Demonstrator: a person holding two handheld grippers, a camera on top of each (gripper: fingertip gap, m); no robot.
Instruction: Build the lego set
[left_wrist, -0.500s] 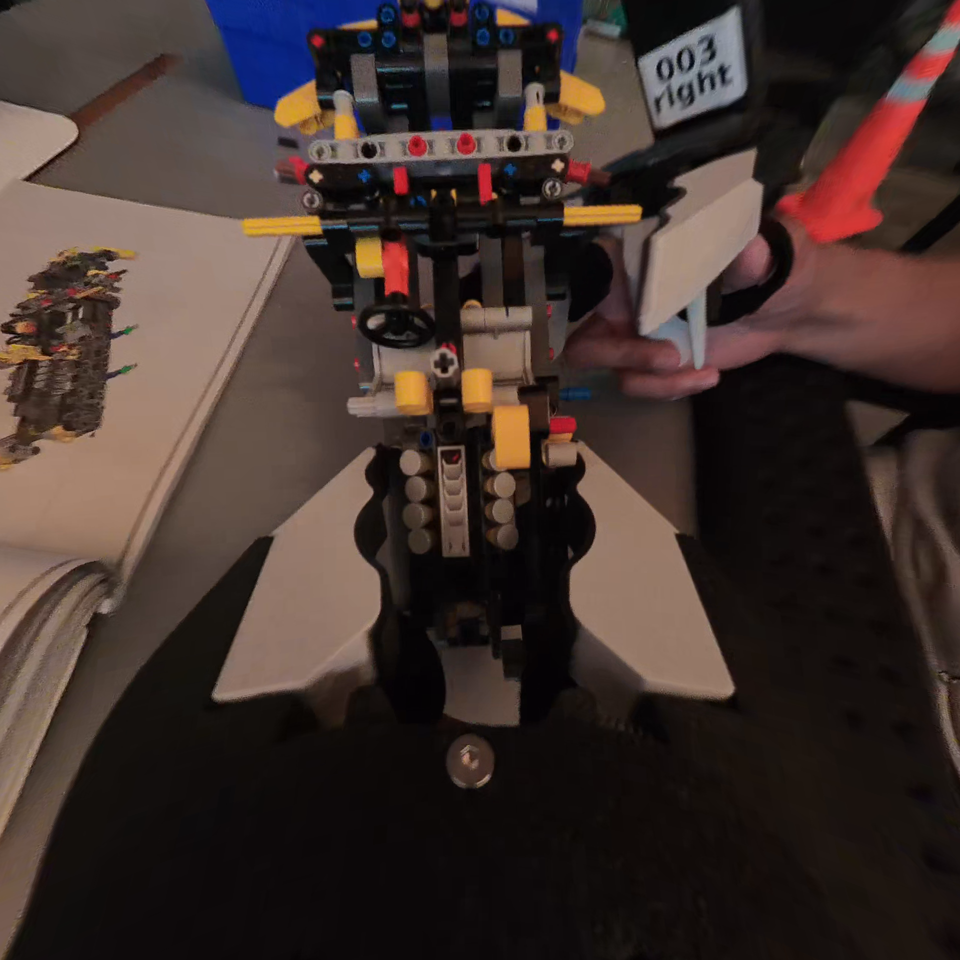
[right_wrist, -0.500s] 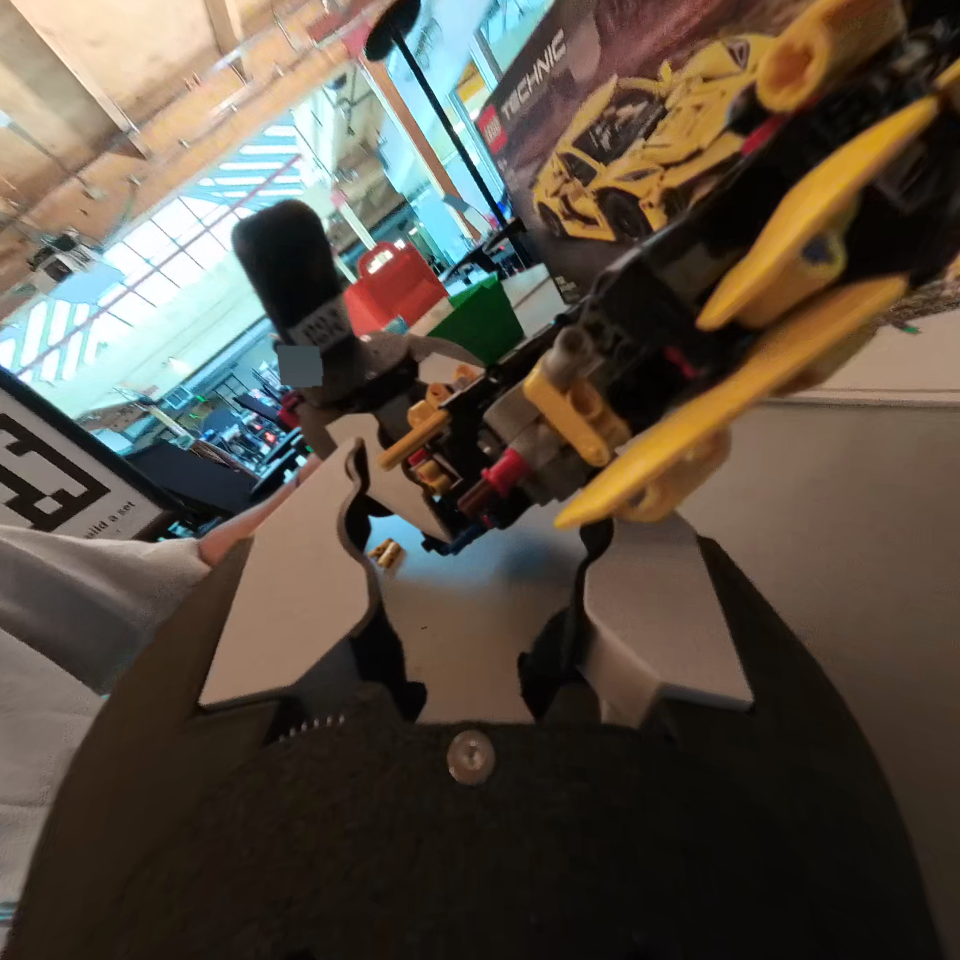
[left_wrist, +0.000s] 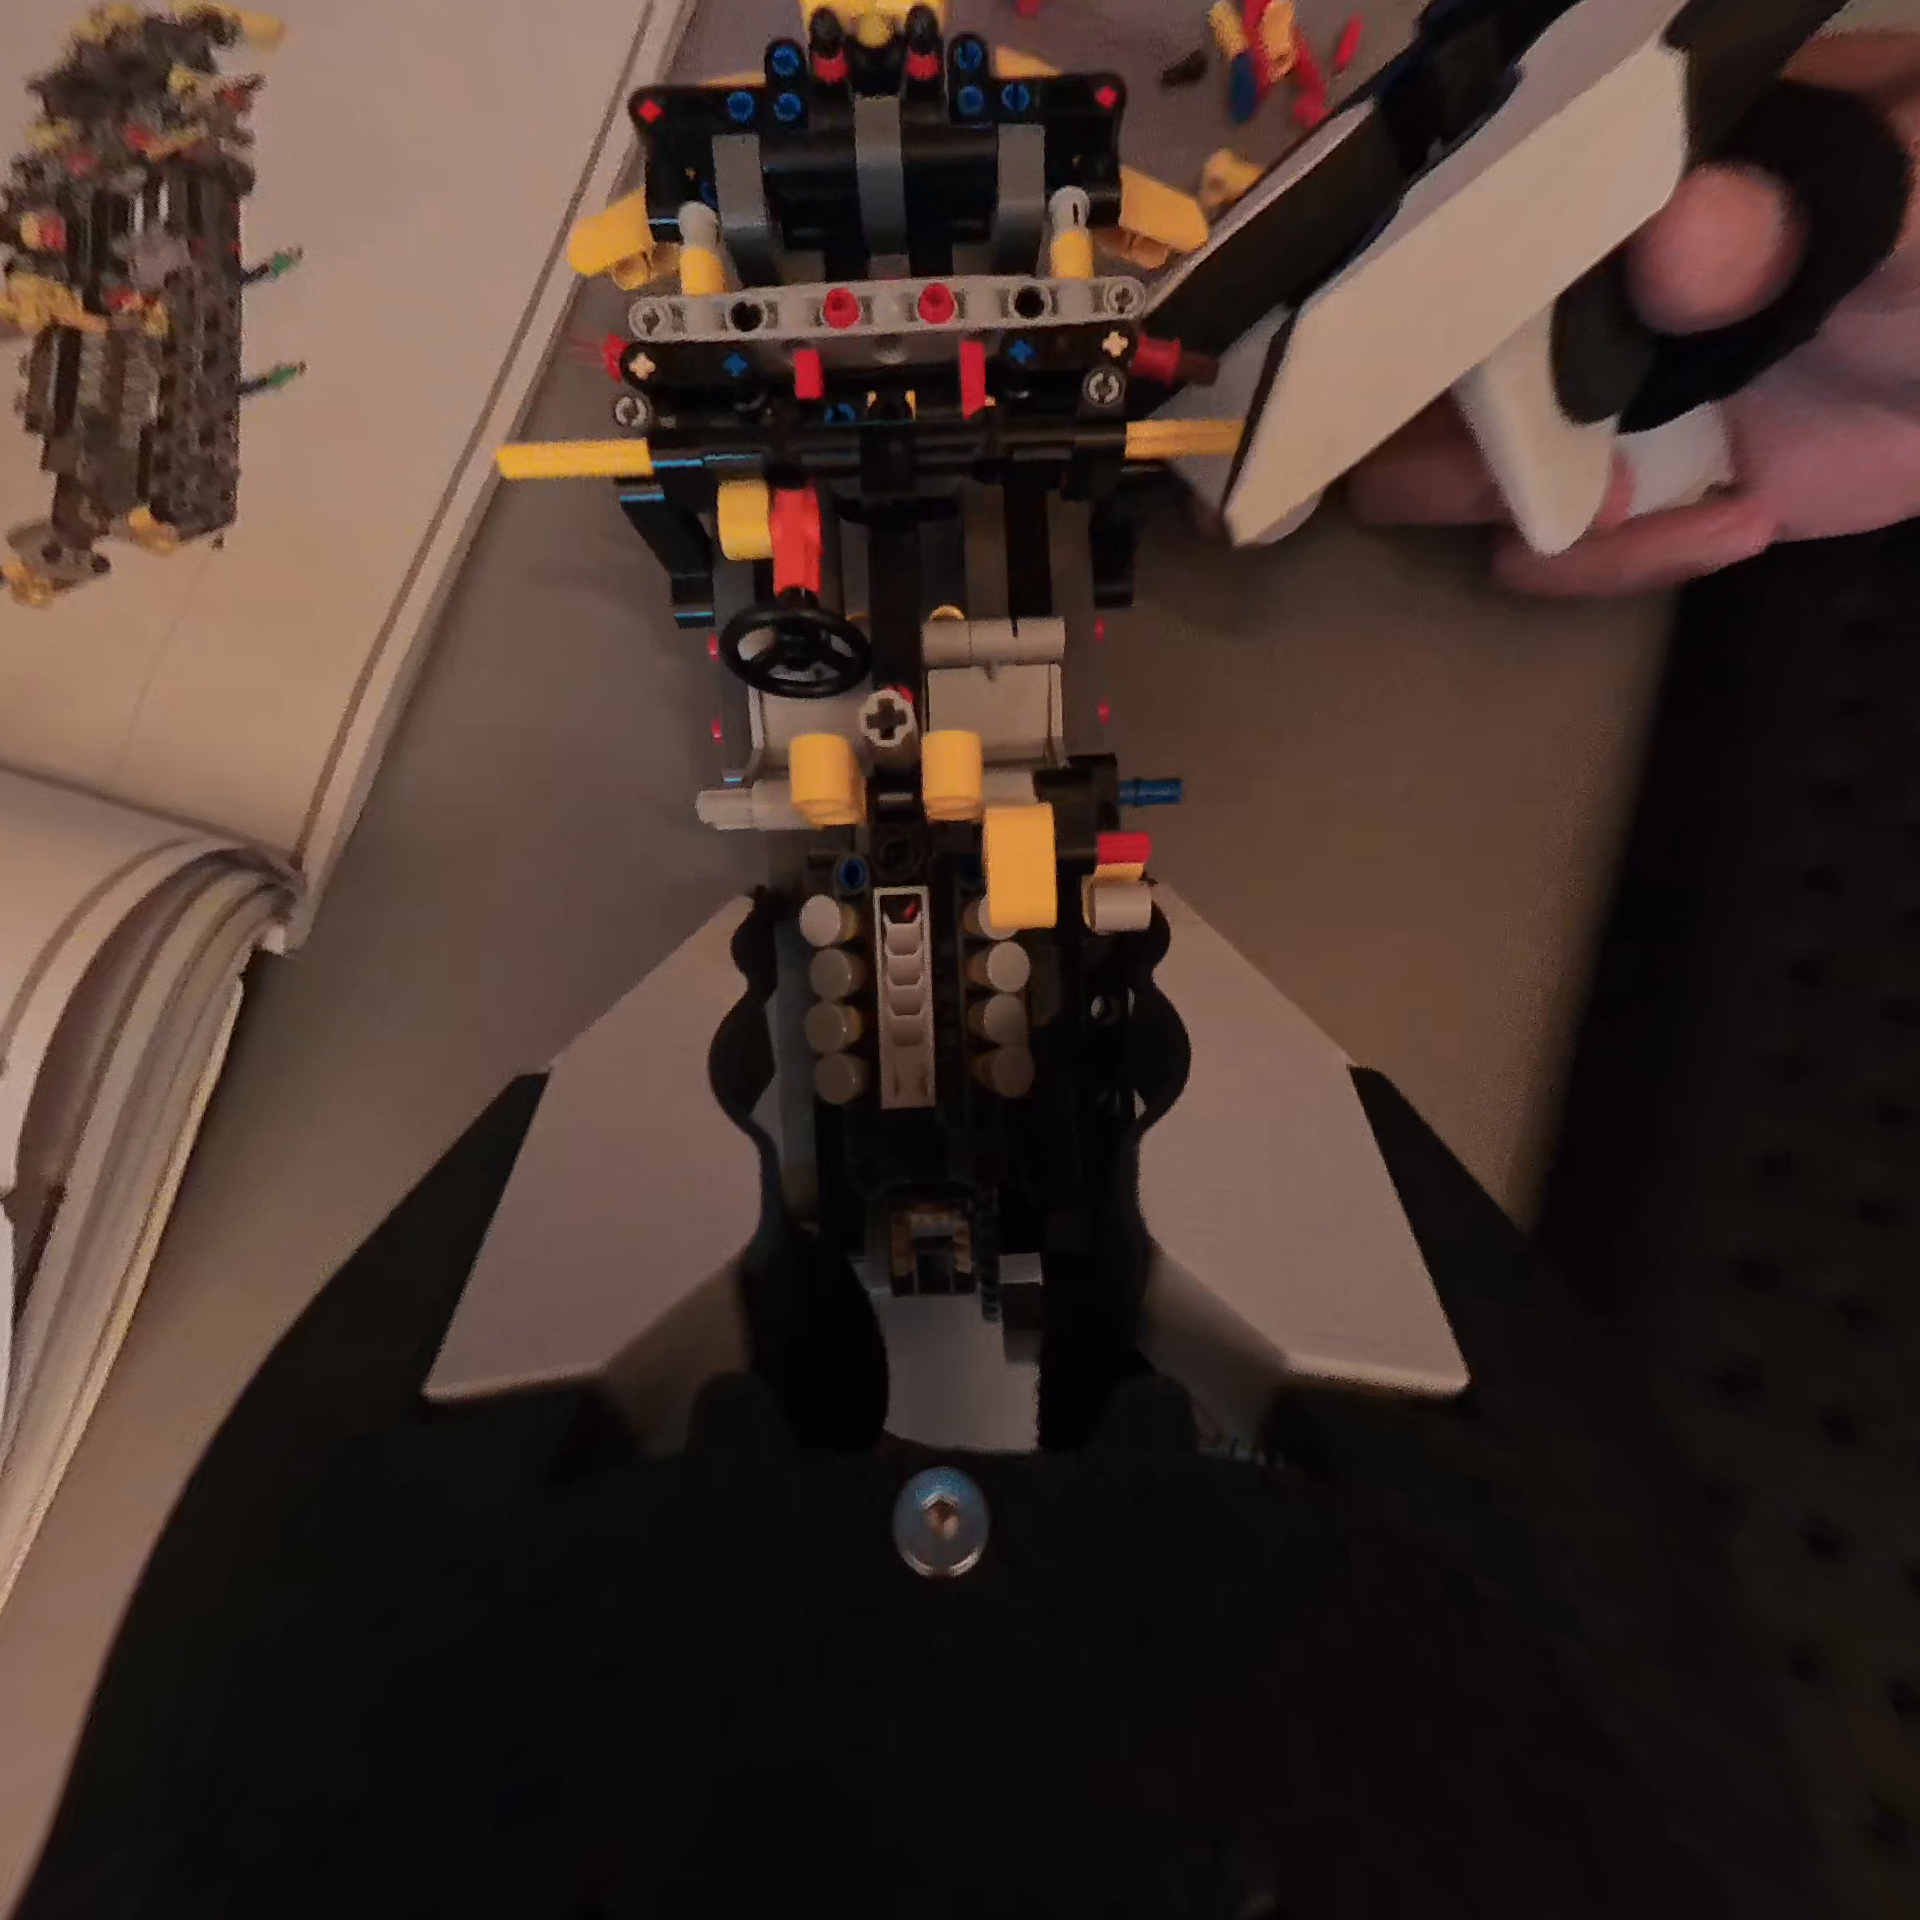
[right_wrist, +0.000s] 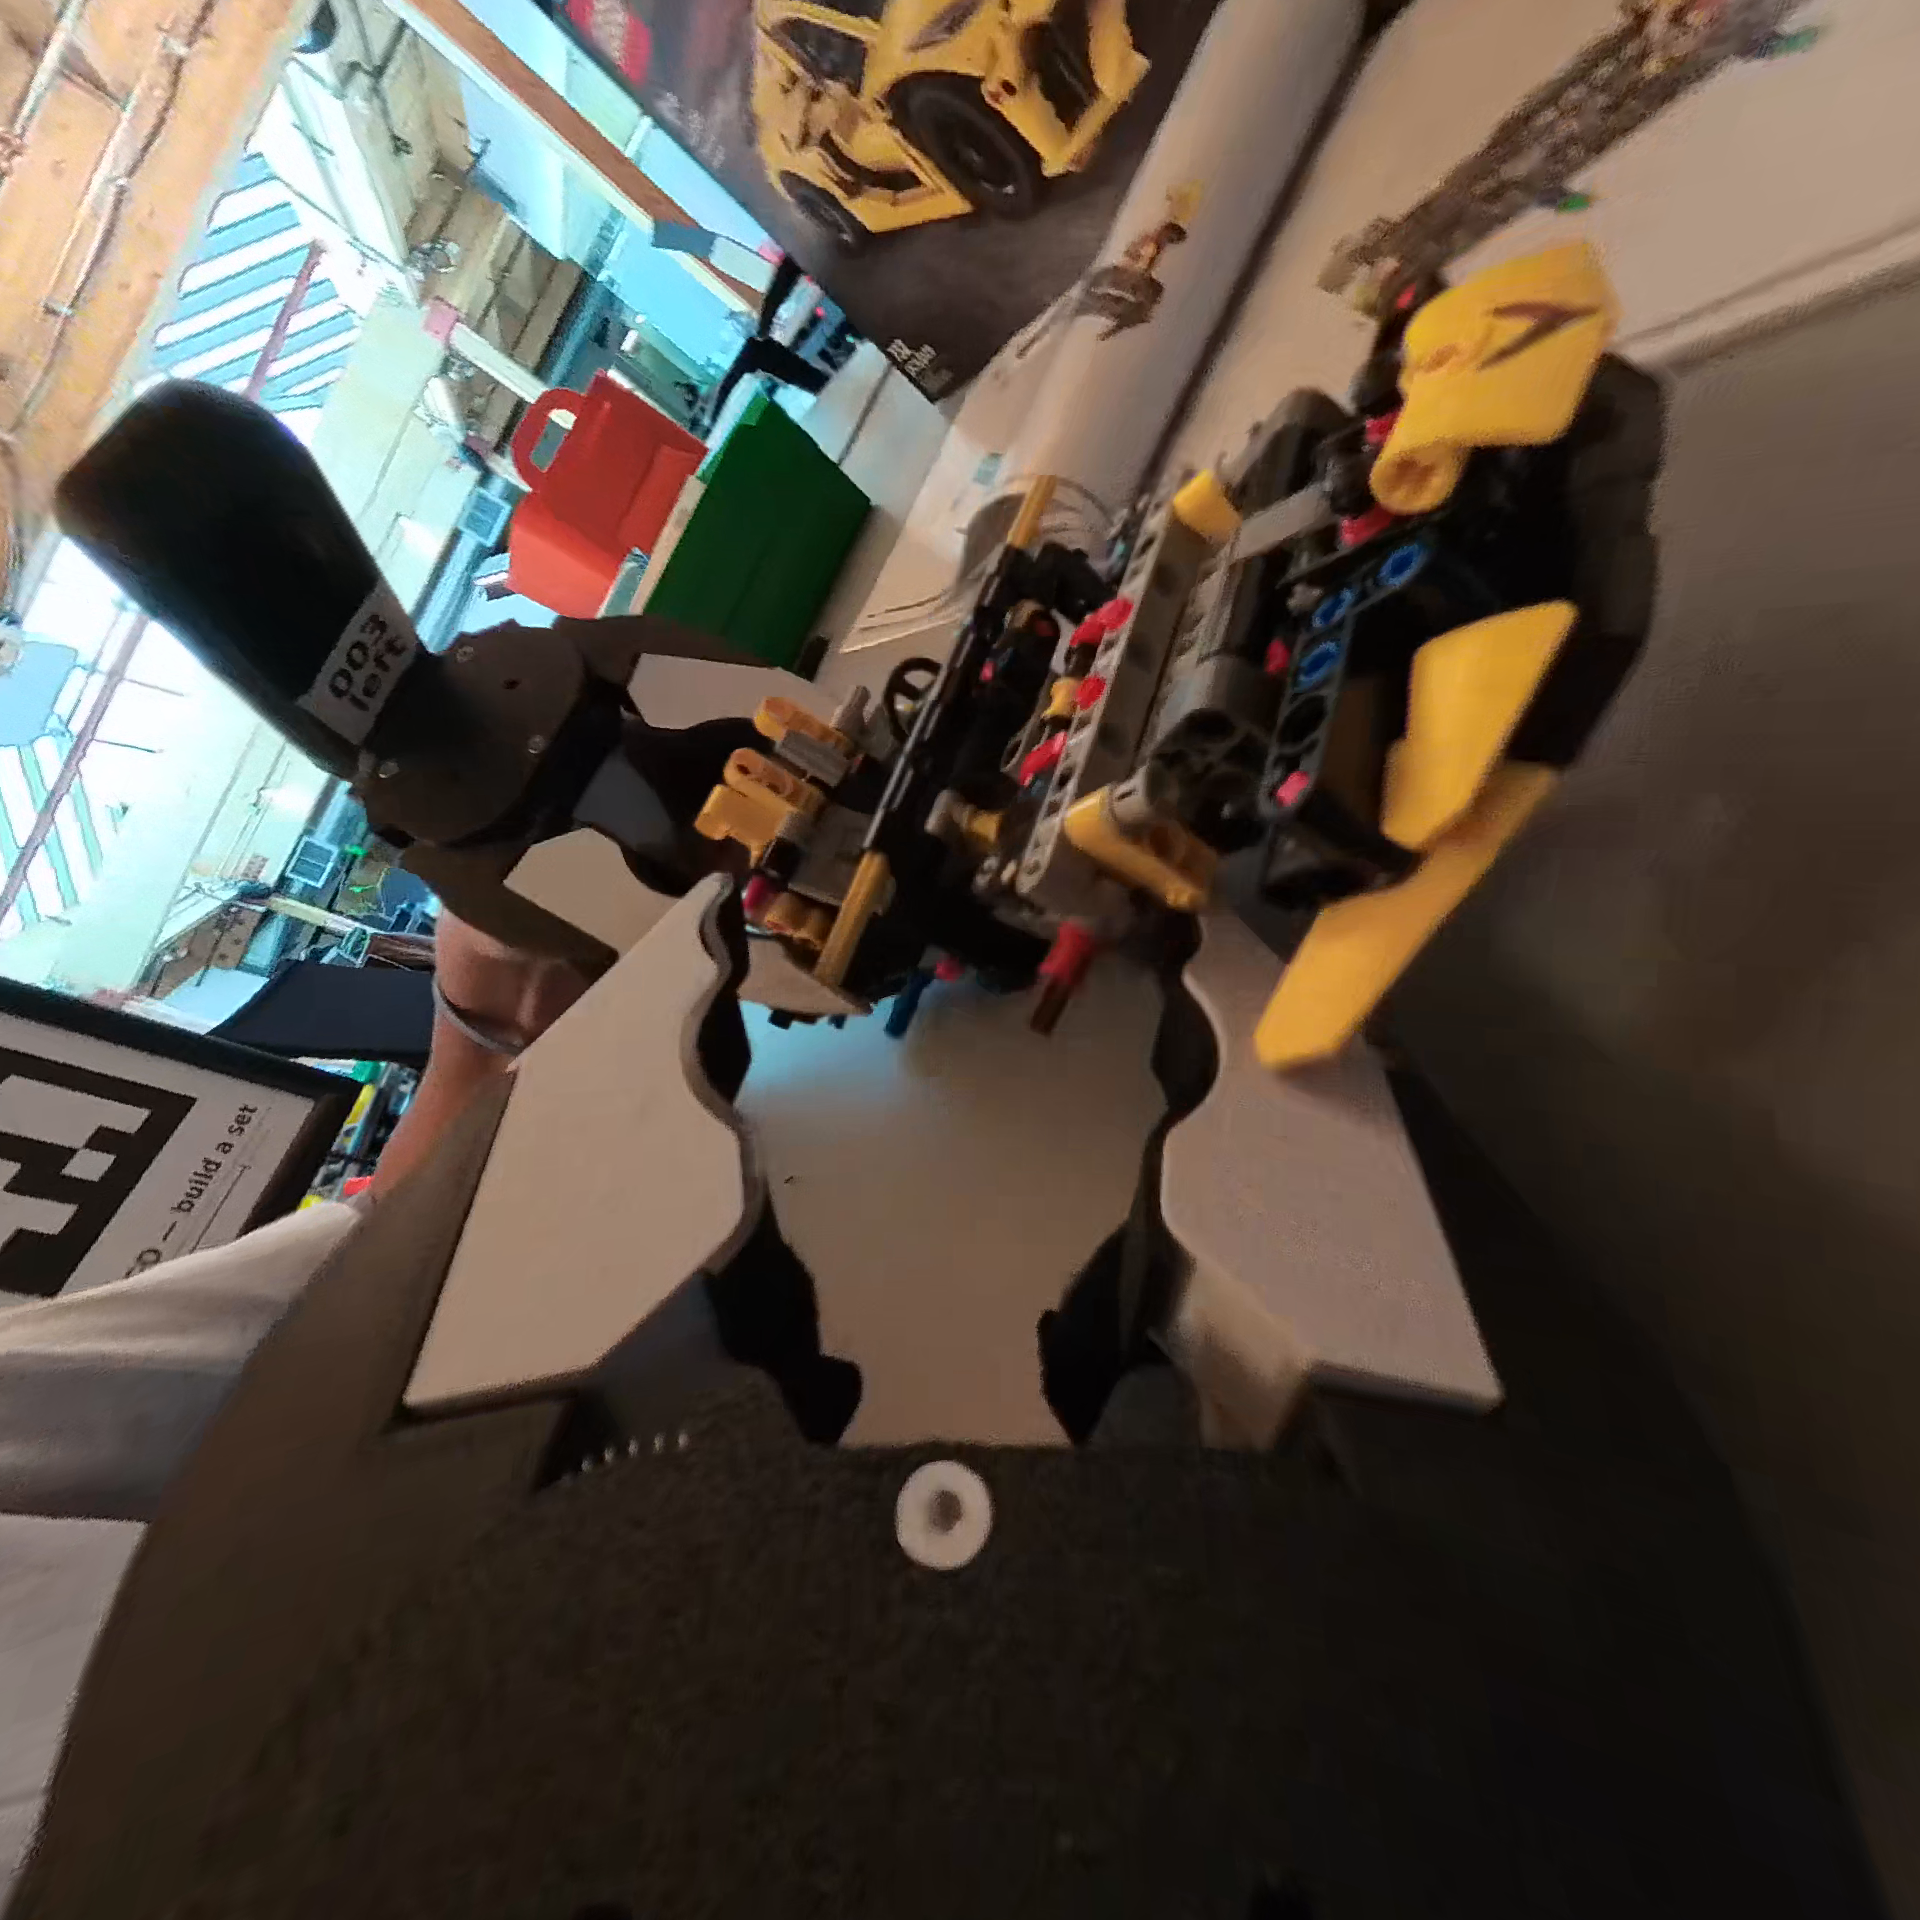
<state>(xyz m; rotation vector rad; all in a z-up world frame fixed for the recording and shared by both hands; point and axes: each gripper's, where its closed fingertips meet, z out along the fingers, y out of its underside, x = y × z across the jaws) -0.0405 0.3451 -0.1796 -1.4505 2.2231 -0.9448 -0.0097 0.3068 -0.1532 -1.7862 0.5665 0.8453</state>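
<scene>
Trouble starts with the biggest thing here, the half-built car chassis (left_wrist: 894, 644), long and heavy at its far end with yellow panels, and gripped only at its near tail. It hangs out over the grey table (left_wrist: 1351, 831), running away toward the far edge, with the open instruction book (left_wrist: 312, 416) along the left edge. The left gripper (left_wrist: 951, 1039) is clenched on the rear engine section, jaws pressed to both flanks; with so short a hold the nose could droop or twist, and a sideways shove might pop a seam. The right gripper (right_wrist: 956, 1101) stands spread wide and holds nothing, its tips just beside the chassis's right flank, near the yellow axle (left_wrist: 1179, 436) sticking out there. If it nudges that axle or the dark red pin (left_wrist: 1169, 358) above it, either could slide out of seat. Loose small pieces (left_wrist: 1268, 62) lie scattered near the far edge; a dropped pin would be hard to tell from them
</scene>
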